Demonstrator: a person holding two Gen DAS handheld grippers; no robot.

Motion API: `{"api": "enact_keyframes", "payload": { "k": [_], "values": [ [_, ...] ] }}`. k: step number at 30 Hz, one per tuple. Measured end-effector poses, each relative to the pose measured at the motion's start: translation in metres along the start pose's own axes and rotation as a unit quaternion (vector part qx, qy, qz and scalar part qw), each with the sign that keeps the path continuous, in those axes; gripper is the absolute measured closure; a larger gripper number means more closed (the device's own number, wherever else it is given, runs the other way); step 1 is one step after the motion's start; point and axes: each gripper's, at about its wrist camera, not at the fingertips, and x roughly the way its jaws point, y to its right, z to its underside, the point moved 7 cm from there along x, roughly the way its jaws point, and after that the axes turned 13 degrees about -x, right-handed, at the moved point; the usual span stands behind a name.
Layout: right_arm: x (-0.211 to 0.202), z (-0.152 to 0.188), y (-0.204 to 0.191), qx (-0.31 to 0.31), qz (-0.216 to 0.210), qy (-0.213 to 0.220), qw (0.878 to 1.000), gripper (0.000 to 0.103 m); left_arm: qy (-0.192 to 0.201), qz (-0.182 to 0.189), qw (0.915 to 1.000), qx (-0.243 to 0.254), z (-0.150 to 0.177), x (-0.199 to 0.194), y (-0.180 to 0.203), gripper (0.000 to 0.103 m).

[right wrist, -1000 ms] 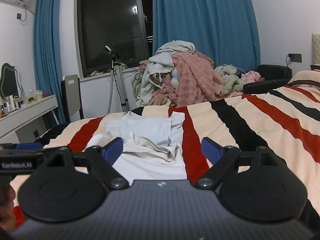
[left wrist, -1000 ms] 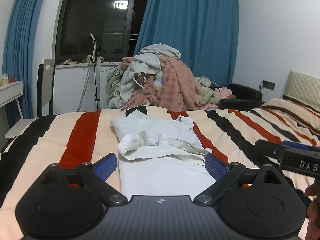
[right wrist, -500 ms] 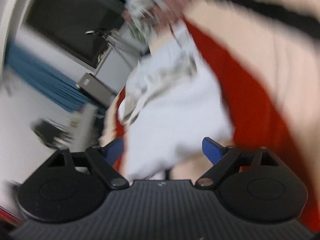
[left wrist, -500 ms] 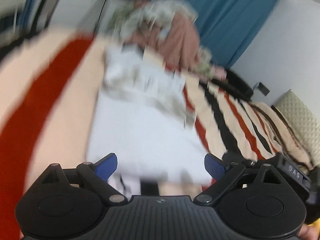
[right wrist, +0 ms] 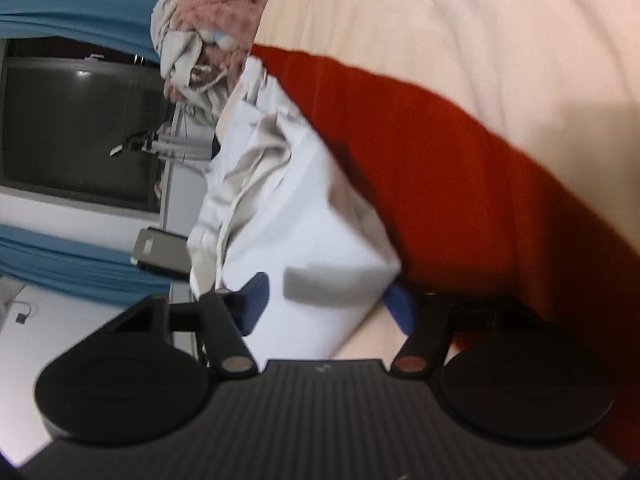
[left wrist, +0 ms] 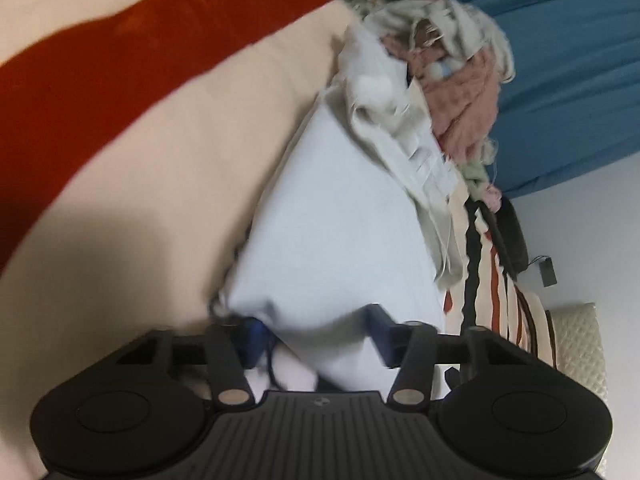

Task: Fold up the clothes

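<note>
A white garment (left wrist: 340,232) lies flat on the striped bedspread (left wrist: 160,140), with a cream piece (left wrist: 400,148) crumpled across its far part. My left gripper (left wrist: 318,336) is low at the garment's near left corner. Its jaws are closing, the cloth bulges between them, and a gap still shows. The right wrist view shows the same garment (right wrist: 304,216) on the bedspread (right wrist: 460,160). My right gripper (right wrist: 328,304) straddles the near right corner, also closing, with the pads still apart from the cloth. Both views are rolled sideways.
A heap of pink and grey clothes (left wrist: 452,80) sits beyond the bed's far end, in front of blue curtains (left wrist: 560,80). A quilted cushion (left wrist: 576,344) lies at the bed's right. A dark window (right wrist: 80,132), a tripod (right wrist: 160,144) and a chair (right wrist: 160,256) stand past the bed.
Both grippers have dropped from above the bed to the garment's near edge and rolled sideways. Their jaws have narrowed from wide open, and cloth now lies between them.
</note>
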Motion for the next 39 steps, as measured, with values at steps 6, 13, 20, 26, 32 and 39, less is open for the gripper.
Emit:
{"api": "enact_keyframes", "payload": {
  "k": [6,13,20,26,32,39],
  "values": [
    [-0.008,-0.003,-0.019,-0.069,0.003,0.037,0.997,0.091,0.026,0.027,0.9993,0.003,-0.006,-0.014,0.018,0.095],
    [-0.079,0.002,-0.091,-0.18,-0.069,0.116,0.974,0.093,0.103,0.109,0.9828,0.108,0.006,-0.1,0.061,0.099],
    [-0.173,0.036,-0.099,-0.197,-0.096,0.153,0.964,0.094,0.113,0.154,0.969,0.156,0.067,-0.183,0.058,0.099],
    [-0.234,0.077,-0.062,-0.173,-0.076,0.167,0.968,0.093,0.097,0.156,0.9683,0.169,0.129,-0.22,0.027,0.099],
    [-0.223,0.05,-0.077,-0.179,-0.06,0.172,0.967,0.094,0.069,0.139,0.9722,0.175,0.11,-0.211,0.059,0.099],
    [-0.136,-0.05,-0.109,-0.119,-0.007,0.151,0.981,0.093,0.066,0.087,0.9765,0.185,0.03,-0.122,0.15,0.098]
  ]
}}
